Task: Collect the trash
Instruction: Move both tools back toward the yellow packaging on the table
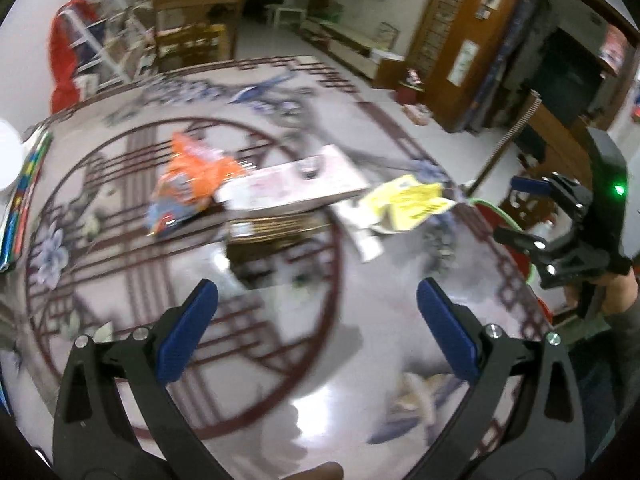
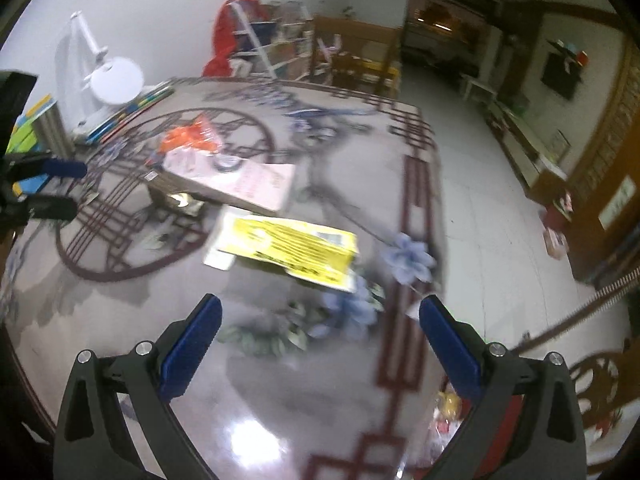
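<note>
On the glossy patterned table (image 1: pixel 304 360) lies a heap of trash: an orange snack bag (image 1: pixel 188 180), a pink flat box (image 1: pixel 288 186) and a crumpled yellow packet (image 1: pixel 408 200). In the right wrist view the same yellow packet (image 2: pixel 292 250), pink box (image 2: pixel 240 184) and orange bag (image 2: pixel 188 136) lie ahead. My left gripper (image 1: pixel 316 304) hovers open short of the heap, empty. My right gripper (image 2: pixel 320 320) is open and empty, close to the yellow packet. The right gripper (image 1: pixel 520 208) also shows at the table's right edge, jaws apart.
A white desk lamp (image 2: pixel 116 78) and coloured books (image 2: pixel 128 112) stand at the table's far left. A red bin with a green rim (image 1: pixel 504 216) sits off the table's right edge. Shelves, a red cloth and wooden furniture line the room beyond.
</note>
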The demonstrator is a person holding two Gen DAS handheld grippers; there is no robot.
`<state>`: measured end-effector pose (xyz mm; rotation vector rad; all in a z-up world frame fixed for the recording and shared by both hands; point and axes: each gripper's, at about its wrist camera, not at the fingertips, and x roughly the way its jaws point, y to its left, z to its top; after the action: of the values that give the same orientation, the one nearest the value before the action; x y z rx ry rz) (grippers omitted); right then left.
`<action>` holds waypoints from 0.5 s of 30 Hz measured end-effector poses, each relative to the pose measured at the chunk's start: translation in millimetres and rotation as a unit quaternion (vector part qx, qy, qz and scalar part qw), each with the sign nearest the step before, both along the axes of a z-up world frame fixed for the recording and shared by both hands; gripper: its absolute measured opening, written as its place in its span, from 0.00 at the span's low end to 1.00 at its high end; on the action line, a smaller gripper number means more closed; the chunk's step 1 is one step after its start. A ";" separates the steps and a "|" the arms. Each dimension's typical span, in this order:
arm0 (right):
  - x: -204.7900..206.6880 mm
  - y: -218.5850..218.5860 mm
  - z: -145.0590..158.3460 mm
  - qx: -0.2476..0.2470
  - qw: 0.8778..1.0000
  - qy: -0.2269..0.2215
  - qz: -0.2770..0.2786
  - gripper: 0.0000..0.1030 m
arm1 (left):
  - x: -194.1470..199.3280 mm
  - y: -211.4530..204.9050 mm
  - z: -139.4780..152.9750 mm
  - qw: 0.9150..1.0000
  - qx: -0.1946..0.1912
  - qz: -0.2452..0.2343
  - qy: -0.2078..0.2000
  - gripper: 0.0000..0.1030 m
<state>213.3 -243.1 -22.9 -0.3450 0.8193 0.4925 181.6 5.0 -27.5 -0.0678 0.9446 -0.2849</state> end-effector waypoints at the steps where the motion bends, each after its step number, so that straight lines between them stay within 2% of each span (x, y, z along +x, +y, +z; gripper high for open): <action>1: 2.1 8.7 -2.7 -0.007 1.000 -0.003 0.010 0.93 | 0.9 6.1 -3.2 1.000 -0.001 0.006 0.002 0.95; 7: 10.3 39.9 -22.7 -0.060 0.996 -0.022 0.058 0.93 | 19.9 26.1 -27.2 0.999 -0.010 0.033 0.023 0.95; 10: 16.0 49.1 -36.7 -0.092 0.993 -0.034 0.071 0.93 | 32.1 20.2 -37.4 0.999 -0.008 0.030 0.028 0.95; 15: 23.6 52.1 -46.9 -0.104 0.991 -0.036 0.078 0.93 | 52.4 -1.8 -51.6 0.999 0.017 0.014 0.024 0.95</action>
<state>236.9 -190.9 -69.8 -0.6196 0.7793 0.5391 234.0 3.2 -79.1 -0.0575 0.9957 -0.2413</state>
